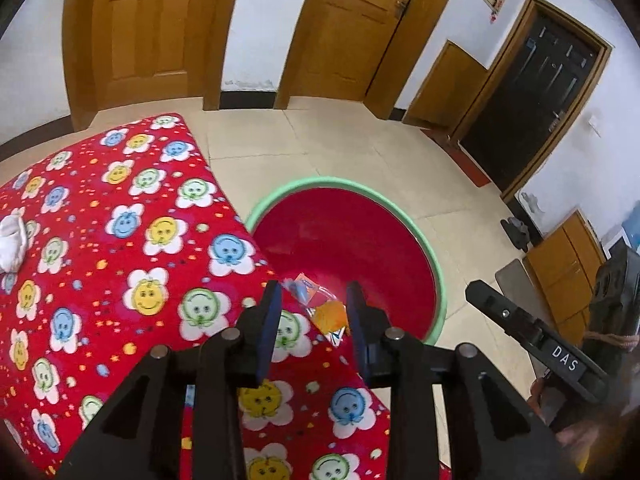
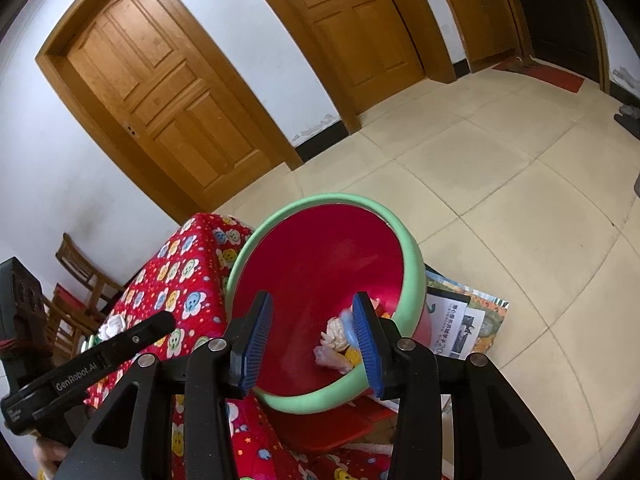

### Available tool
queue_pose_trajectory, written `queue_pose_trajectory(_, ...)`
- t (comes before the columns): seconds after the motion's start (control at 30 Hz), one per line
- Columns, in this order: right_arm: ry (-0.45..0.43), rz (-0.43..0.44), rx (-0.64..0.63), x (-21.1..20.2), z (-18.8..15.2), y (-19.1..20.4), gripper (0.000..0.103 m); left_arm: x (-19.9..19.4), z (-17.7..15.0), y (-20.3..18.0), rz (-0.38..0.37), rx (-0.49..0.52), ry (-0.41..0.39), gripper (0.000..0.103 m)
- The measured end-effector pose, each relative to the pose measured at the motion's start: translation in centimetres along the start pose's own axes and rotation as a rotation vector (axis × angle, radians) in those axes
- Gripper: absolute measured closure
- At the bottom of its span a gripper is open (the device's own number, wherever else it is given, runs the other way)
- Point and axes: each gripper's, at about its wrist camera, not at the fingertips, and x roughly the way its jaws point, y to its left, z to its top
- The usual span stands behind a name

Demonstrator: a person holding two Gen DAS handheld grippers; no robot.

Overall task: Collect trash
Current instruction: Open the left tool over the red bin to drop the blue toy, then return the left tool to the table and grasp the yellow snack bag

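A red basin with a green rim (image 1: 434, 256) stands on the floor beside the table with the red flowered cloth (image 1: 120, 240). My left gripper (image 1: 314, 308) is open above the table's edge; a clear wrapper with orange and blue print (image 1: 320, 304) lies between its fingers, partly over the basin. A white crumpled tissue (image 1: 10, 244) lies at the table's far left. My right gripper (image 2: 312, 336) is open over the basin (image 2: 412, 276), where pale crumpled trash (image 2: 334, 342) lies near the right finger (image 2: 366, 344).
The right gripper's body (image 1: 536, 344) shows at the right of the left wrist view. The left gripper's body (image 2: 80, 368) shows at the left of the right wrist view. Printed papers (image 2: 464, 328) lie on the floor beside the basin. Wooden doors (image 1: 148, 28) line the wall. A wooden chair (image 2: 76, 268) stands behind the table.
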Motion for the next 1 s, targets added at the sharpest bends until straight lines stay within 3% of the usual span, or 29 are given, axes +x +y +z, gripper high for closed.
queue_pose_trajectory(0.33, 0.02, 0.01, -0.033, 0.1, -0.4, 1.5, 0.05, -3.4, -0.1, 4.6, 0.086, -0.068, -0.057, 0.071)
queue_pose_trajectory(0.63, 0.023, 0.003, -0.054, -0.1, -0.4, 2.9, 0.038, -6.2, -0.8, 11.2, 0.207, -0.162, -0.094, 0.071)
queue_pose_trajectory(1.0, 0.034, -0.025, -0.071, -0.1, -0.5, 4.2, 0.038, -9.2, -2.6, 20.8, 0.379, -0.278, -0.102, 0.07)
